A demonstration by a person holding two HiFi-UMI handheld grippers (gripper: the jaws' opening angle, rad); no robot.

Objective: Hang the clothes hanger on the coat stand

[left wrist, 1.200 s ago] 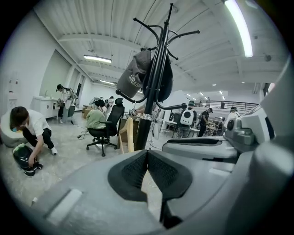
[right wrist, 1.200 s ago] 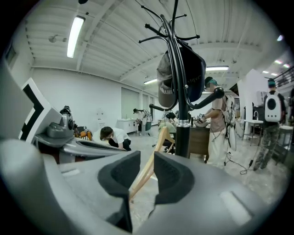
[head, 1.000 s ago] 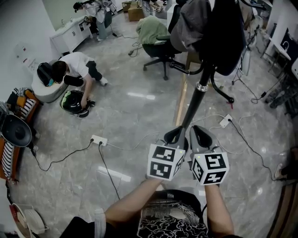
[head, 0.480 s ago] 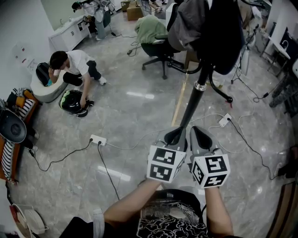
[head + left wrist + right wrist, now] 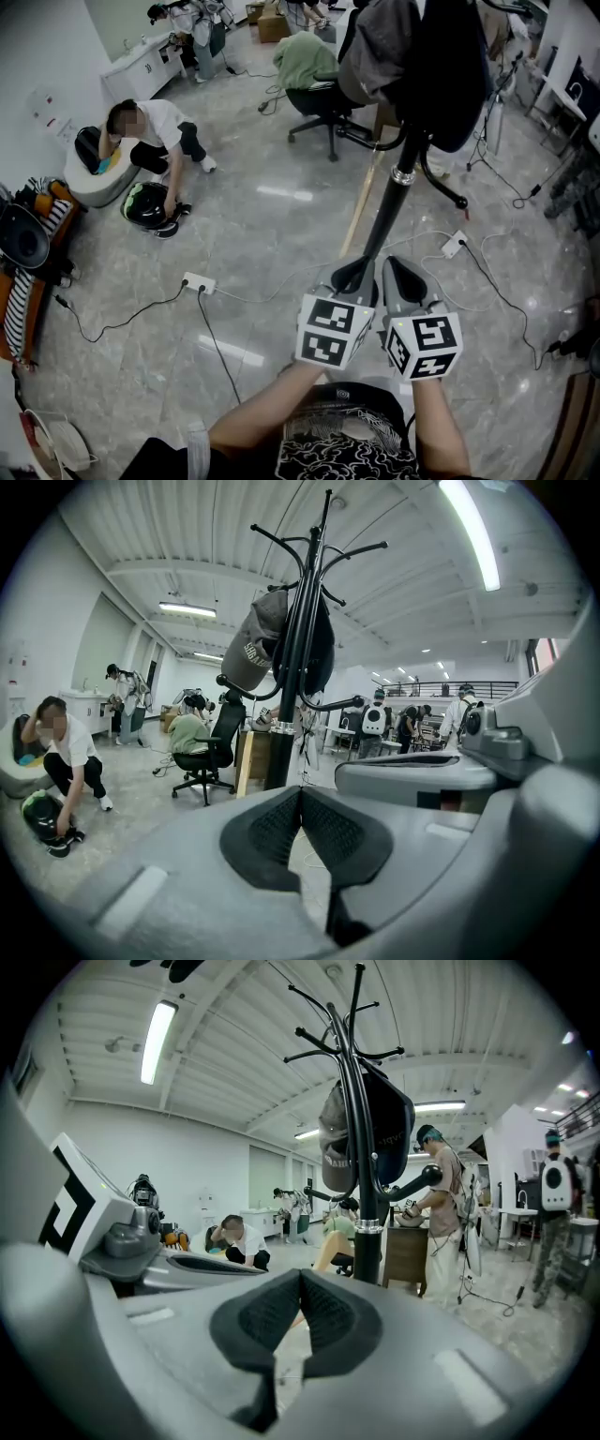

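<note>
My right tongs (image 5: 300, 1286) have just shut on nothing; left tongs (image 5: 300, 801) pressed together, empty; no hanger held, so tall black metal coat stand (image 5: 392, 204) prob. has it.

We see a polished grey stone-look floor (image 5: 262, 244), glossy with light patches. The black coat stand pole (image 5: 389, 217) looks like smooth metal, with a shiny silver collar (image 5: 405, 175). A soft grey cloth cap (image 5: 258, 641) drapes it. Our left gripper (image 5: 300, 791) and right gripper (image 5: 300, 1275) are matt grey plastic with black ribbed pads (image 5: 270, 832).
</note>
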